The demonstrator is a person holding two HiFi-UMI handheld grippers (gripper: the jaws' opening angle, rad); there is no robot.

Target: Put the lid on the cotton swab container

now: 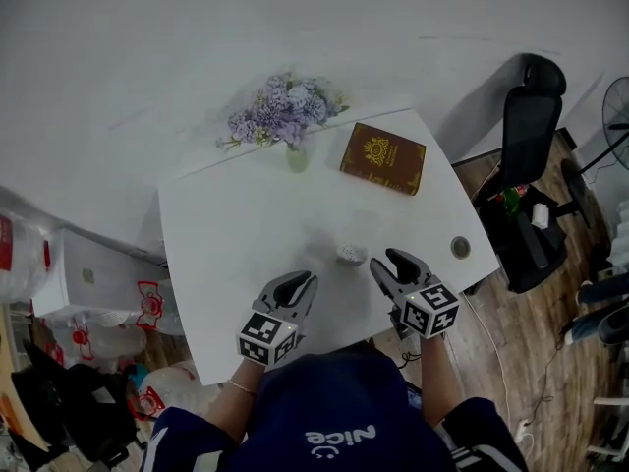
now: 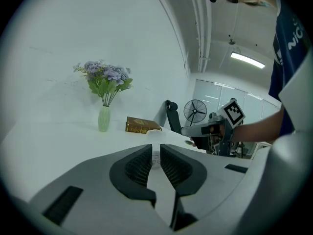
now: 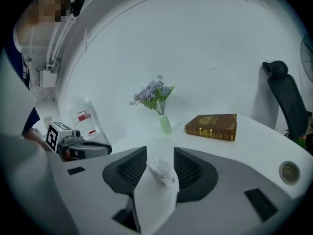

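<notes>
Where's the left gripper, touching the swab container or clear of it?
Apart. The head view shows a strip of bare table between the left gripper and the container.

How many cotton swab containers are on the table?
1: the container stands on the table near its front edge, between the left gripper and right gripper. None seems hidden.

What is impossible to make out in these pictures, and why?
Small clear plastic container: tiny in head view; left gripper's tongs hide most of it in left gripper view.
Round grey disc at white table's edge: too small in head view to call a lid.
Brown hardcover book: gold print too small, every view.
</notes>
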